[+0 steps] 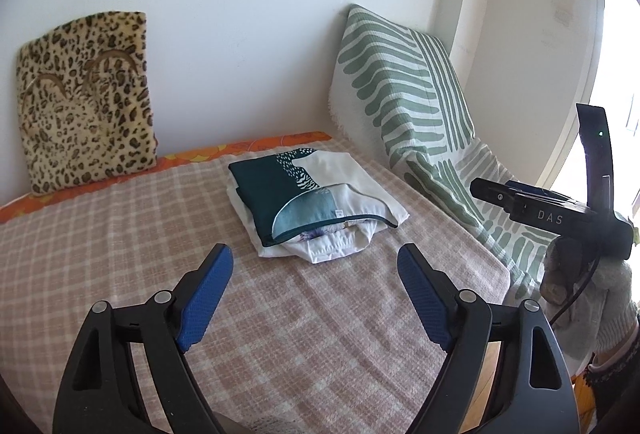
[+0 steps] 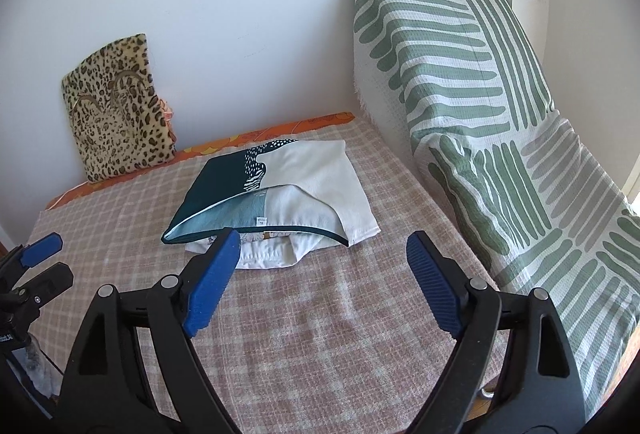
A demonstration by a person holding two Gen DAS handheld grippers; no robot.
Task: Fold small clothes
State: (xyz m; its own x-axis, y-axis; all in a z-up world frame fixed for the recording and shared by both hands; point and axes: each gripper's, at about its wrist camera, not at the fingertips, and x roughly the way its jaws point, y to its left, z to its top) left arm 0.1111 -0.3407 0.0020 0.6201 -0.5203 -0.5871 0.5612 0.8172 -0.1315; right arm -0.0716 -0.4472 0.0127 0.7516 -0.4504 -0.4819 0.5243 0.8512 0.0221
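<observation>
A folded white shirt with a dark teal and light blue print (image 1: 316,198) lies on the pink checked blanket (image 1: 120,234), on top of another folded white garment (image 1: 332,254). The stack also shows in the right wrist view (image 2: 280,194). My left gripper (image 1: 316,266) is open and empty, held back from the stack's near edge. My right gripper (image 2: 320,254) is open and empty, just short of the lower white garment (image 2: 264,258). The right gripper also shows at the right edge of the left wrist view (image 1: 492,190).
A leopard-print cushion (image 1: 84,102) leans on the white wall at the back left. A green and white striped throw (image 2: 480,114) covers a raised backrest along the right side. An orange sheet edge (image 1: 256,146) runs along the wall.
</observation>
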